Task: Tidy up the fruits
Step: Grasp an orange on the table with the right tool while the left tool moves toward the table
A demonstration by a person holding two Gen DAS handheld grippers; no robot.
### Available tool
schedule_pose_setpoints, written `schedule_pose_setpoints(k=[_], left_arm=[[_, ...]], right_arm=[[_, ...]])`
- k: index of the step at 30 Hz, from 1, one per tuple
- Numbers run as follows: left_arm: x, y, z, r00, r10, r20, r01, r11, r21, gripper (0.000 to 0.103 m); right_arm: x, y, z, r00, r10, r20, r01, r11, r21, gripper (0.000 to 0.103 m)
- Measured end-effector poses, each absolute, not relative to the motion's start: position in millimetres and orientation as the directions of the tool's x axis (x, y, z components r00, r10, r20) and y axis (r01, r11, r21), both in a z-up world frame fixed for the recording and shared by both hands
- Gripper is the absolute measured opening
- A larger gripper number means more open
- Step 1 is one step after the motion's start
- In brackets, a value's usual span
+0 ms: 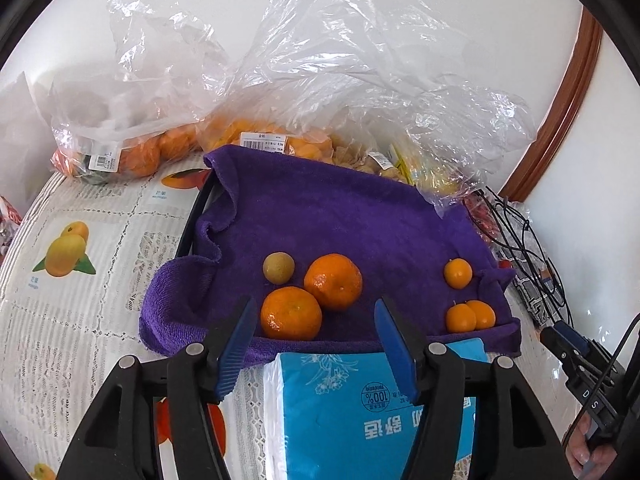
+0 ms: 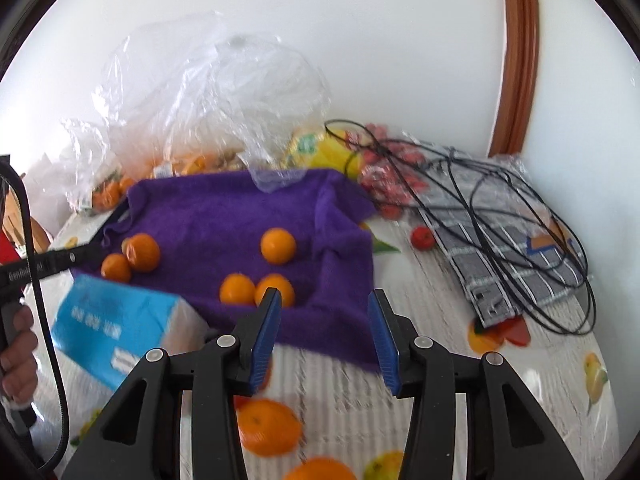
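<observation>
A purple towel (image 1: 340,220) lies over a tray on the table; it also shows in the right wrist view (image 2: 224,216). On it sit two mandarins (image 1: 291,313) (image 1: 333,281), a small yellow-green round fruit (image 1: 279,267) and three kumquats (image 1: 458,273) (image 1: 461,318) (image 1: 482,314). The same kumquats show in the right wrist view (image 2: 278,245) (image 2: 237,289) (image 2: 280,286). My left gripper (image 1: 316,320) is open and empty, just in front of the near mandarin. My right gripper (image 2: 323,312) is open and empty, over the towel's right front corner.
Clear plastic bags of oranges (image 1: 140,152) and other fruit (image 1: 264,132) stand behind the towel. A blue tissue pack (image 1: 360,408) lies at the towel's front edge. Black cables (image 2: 500,200), red fruits (image 2: 388,184) and a grey striped cloth (image 2: 500,248) lie to the right.
</observation>
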State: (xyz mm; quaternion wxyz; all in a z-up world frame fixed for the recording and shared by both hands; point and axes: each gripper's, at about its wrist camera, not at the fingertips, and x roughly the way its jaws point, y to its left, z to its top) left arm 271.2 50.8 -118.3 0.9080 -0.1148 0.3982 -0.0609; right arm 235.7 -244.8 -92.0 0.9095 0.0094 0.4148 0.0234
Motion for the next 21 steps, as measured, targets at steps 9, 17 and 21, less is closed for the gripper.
schedule_pose_setpoints(k=[9,17,21], left_arm=[[249,42,-111,0.685,-0.231,-0.691,0.072,0.965,-0.25,0.064],[214,27,-106,0.675,-0.252,-0.694,0.124,0.965,-0.229,0.064],[201,12,-107,0.66,-0.281,-0.697,0.171,0.959,-0.224,0.064]], right_arm=[[186,-255,-125,0.55,0.16,-0.82,-0.077,0.987,0.141,0.05],[169,-247,-145,0.528,0.137,-0.838,-0.065,0.991,0.121,0.046],[161,-247,-143,0.541,0.128,-0.831,-0.057,0.992,0.115,0.045]])
